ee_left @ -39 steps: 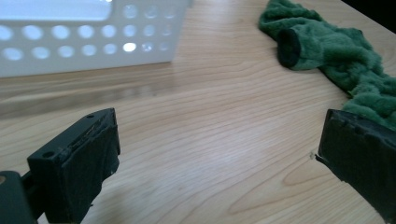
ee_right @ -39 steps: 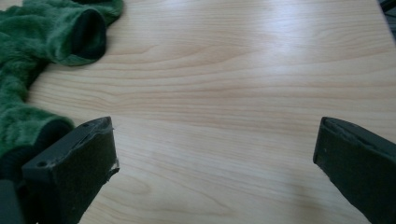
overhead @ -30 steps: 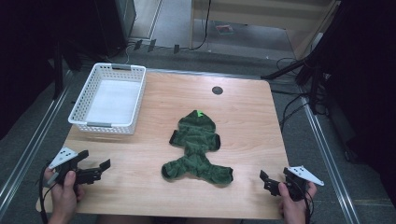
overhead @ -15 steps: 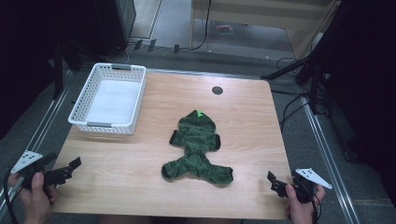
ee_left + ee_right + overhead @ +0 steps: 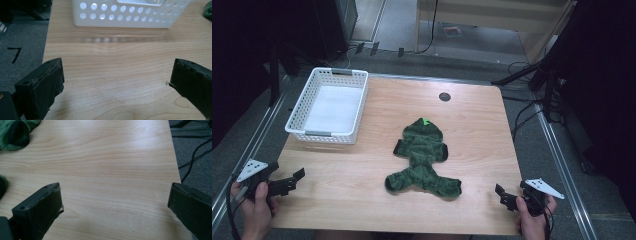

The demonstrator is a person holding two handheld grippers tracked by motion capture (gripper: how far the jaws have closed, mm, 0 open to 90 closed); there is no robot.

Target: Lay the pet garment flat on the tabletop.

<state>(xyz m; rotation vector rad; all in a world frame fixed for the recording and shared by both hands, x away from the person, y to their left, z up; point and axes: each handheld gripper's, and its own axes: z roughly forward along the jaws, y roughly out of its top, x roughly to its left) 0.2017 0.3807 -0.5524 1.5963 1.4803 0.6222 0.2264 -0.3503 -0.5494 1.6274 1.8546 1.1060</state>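
Only one piece of writing can be read: a black figure "7" marked on the grey floor beside the table's left edge, seen in the left gripper view. The green garment carries a small bright green tag at its top end, too small to read.

Both tongs stand wide open and hold nothing. The left tongs hover at the near left corner of the table, held in the person's left hand, with the grey three-cornered plate on top. In the left gripper view its two black jaws are spread far apart with bare wood between them, touching nothing, and the white perforated basket stands further ahead. The right tongs sit at the near right corner, held in the right hand; in the right gripper view the jaws are likewise spread wide over bare wood, touching nothing, with an edge of the green garment at the upper left of that view.

The green garment lies flat near the middle of the table, between the two tongs and well apart from each. The white basket stands at the far left of the table, apart from the garment. A small dark round hole shows in the tabletop near the far edge.
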